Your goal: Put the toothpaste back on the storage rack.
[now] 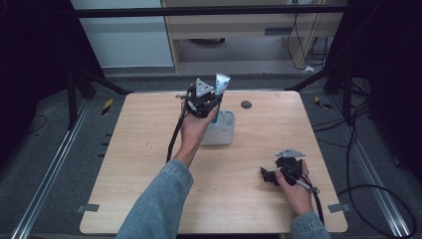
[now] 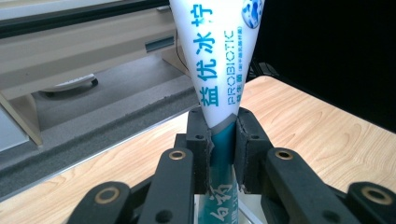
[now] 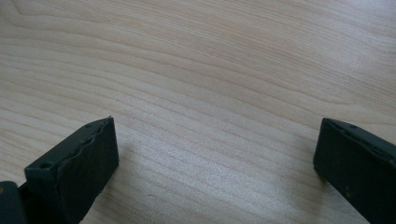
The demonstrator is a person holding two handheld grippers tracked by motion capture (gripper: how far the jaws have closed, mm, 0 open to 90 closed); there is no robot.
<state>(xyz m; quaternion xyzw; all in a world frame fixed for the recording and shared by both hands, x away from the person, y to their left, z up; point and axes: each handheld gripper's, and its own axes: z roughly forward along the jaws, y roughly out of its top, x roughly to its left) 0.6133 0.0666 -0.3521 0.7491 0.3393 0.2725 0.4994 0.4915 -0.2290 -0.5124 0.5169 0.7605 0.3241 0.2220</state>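
My left gripper (image 1: 213,102) is shut on a white and teal toothpaste tube (image 1: 221,83), held upright with its crimped end up. In the left gripper view both pads (image 2: 200,140) pinch the toothpaste tube (image 2: 215,70) at its teal band. The tube's lower end hangs over or inside a white cup-like container (image 1: 220,128) at the table's middle back; whether it touches I cannot tell. My right gripper (image 1: 268,175) rests low at the front right of the table, held by a hand. Its jaws stand wide open over bare wood, the right gripper (image 3: 217,154) holding nothing.
The wooden table (image 1: 149,149) has a small dark round spot (image 1: 246,104) near its back edge. Metal rails and black cables run along the floor on both sides. A cabinet and a wall stand behind the table.
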